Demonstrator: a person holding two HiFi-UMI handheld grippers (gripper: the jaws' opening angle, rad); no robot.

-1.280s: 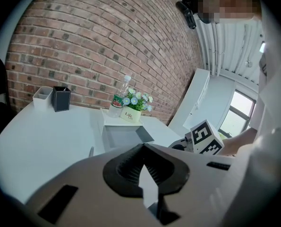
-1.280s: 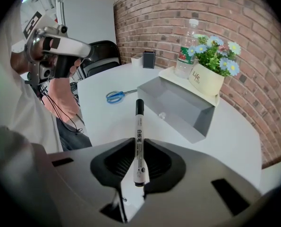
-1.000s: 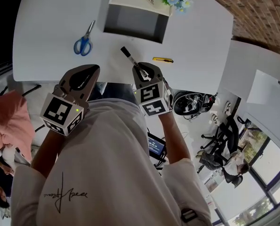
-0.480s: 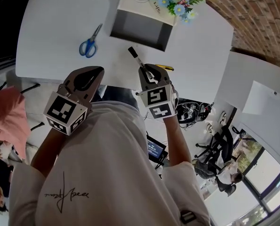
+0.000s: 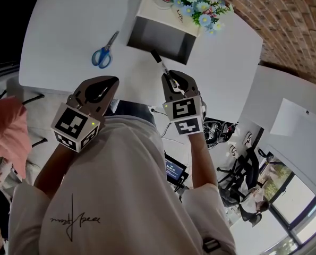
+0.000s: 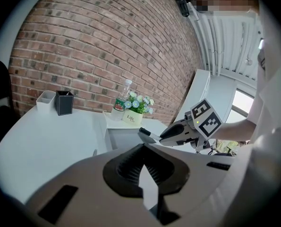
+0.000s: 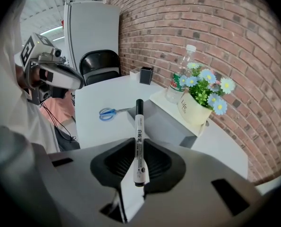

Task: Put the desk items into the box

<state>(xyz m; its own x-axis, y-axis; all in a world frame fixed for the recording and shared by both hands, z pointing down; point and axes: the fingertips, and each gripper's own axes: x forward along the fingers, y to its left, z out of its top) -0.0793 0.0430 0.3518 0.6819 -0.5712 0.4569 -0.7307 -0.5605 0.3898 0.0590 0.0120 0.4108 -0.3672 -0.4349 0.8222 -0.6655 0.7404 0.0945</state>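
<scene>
**Marker pinched, cap nosing at the box's near wall**

The right claw [image 5: 168,77] is clenched on a black-and-white marker [image 5: 160,62]. It grips near the tail, so most of the barrel sticks out ahead, with the cap aimed at twelve o'clock toward the grey box [image 5: 158,39]. In the head view the cap overlaps the box's near wall, but I can't tell whether it is already over the opening. The left claw [image 5: 111,82] is closed tight on nothing, off the near edge of the desk [image 5: 62,31] at about nine o'clock from its partner.

To my eye the step in hand is carrying the marker over the box and letting it go inside. Doing that well means bringing the grip point, not just the cap, past the near wall. The cap should then tip down into the hollow and be released low, so the pen doesn't bounce or roll back over the rim.

The tight spot is the box's far side, at twelve to one o'clock. A flower pot [image 5: 200,7] and a bottle [image 7: 180,79] stand there on a white panel, and the long barrel could knock them if pushed too deep. The scissors [image 5: 104,52] lie at ten o'clock, well apart on bare desk. The run in from six o'clock looks unobstructed.
</scene>
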